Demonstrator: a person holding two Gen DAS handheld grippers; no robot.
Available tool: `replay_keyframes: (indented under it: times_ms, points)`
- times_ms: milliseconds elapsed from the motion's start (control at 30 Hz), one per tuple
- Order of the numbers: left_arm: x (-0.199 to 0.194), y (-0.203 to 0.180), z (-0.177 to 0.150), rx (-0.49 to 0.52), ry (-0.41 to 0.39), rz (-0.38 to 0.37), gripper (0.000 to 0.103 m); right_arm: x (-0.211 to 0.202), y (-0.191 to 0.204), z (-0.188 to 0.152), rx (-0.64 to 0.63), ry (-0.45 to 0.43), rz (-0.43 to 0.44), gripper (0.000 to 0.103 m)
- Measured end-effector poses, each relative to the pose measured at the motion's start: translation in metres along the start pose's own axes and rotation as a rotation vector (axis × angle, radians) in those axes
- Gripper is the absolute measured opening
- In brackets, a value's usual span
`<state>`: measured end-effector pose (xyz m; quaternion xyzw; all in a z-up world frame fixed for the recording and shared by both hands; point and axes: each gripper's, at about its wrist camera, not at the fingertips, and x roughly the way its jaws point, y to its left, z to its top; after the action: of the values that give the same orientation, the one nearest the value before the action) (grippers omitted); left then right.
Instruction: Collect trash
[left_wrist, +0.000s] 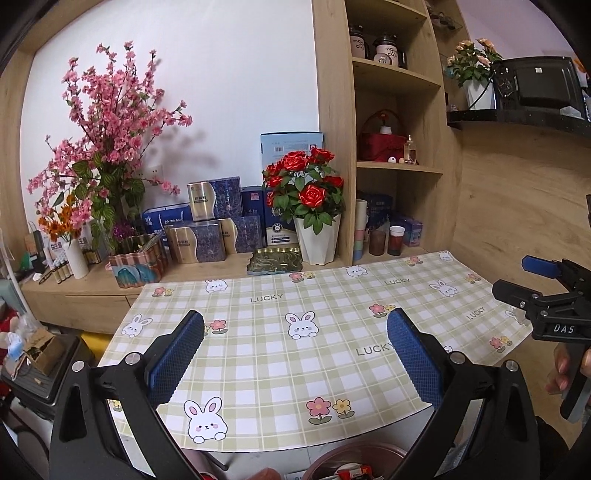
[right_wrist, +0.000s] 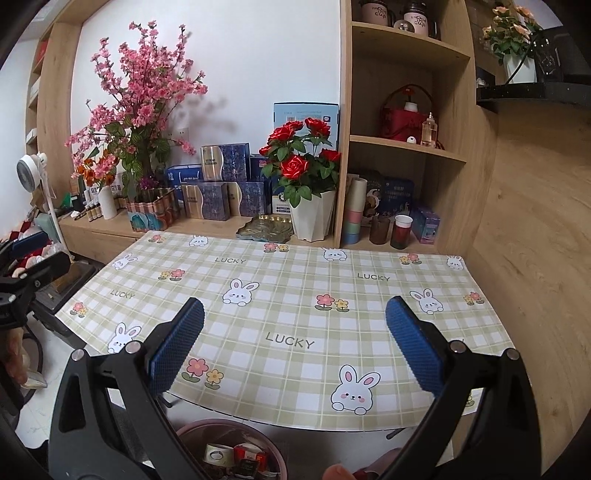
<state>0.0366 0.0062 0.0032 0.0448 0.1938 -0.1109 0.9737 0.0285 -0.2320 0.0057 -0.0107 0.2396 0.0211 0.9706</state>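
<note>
Left gripper (left_wrist: 295, 354) and right gripper (right_wrist: 295, 347) both hung spread and empty above the bare tablecloth (right_wrist: 295, 295). Trash (right_wrist: 236, 456) lay in the bin (right_wrist: 192, 434) below the near edge. Likely finished; best to withdraw both without clipping that edge.

Both the left claw (left_wrist: 295, 354) and right claw (right_wrist: 295, 350) gape wide, holding nothing.
</note>
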Motion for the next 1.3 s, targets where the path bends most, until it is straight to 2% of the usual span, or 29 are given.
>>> replay_keyframes:
  times_ms: [967,1300]
  points:
    - [-0.0022,0.0002,-0.0006,0.009,-0.002,0.016,0.097,-0.0022,0.0014,-0.0028,0.007,0.002,-0.008,0.097]
    - [0.0011,0.0057,-0.0021,0.002,0.020,0.022,0.097,-0.0008,0.0050,-0.0053,0.007,0.015,-0.009,0.097]
